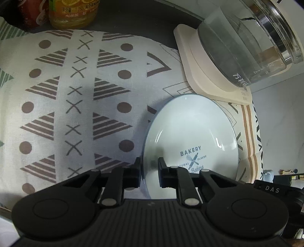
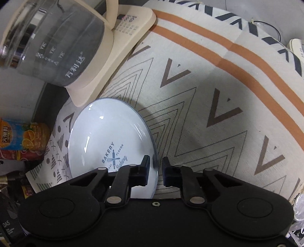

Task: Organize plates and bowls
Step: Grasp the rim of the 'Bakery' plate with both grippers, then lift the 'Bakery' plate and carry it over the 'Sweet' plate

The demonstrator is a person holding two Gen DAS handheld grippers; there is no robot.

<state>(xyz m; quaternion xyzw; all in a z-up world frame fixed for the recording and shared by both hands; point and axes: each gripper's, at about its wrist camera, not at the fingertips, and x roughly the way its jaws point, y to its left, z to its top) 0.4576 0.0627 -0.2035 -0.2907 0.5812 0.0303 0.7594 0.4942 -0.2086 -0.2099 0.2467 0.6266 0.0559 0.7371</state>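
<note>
Beyond the plate [image 1: 191, 131], straddled by both half-open tongs [image 1: 149, 167] [image 2: 156, 167], stands a kettle [image 1: 245, 41].

I read "BAKERY" on the plate [image 1: 191, 131], lower centre of my left view, with "FLAVOR", a cut-off "TURAL" and script "Baking" below it. The glass kettle [image 2: 55, 47], upper left of my right view, carries "万利达". A black band [image 1: 273, 189] at my left view's lower right says "DAS". The juice bottle [image 1: 73, 13], top left, shows "1.25L".
</note>
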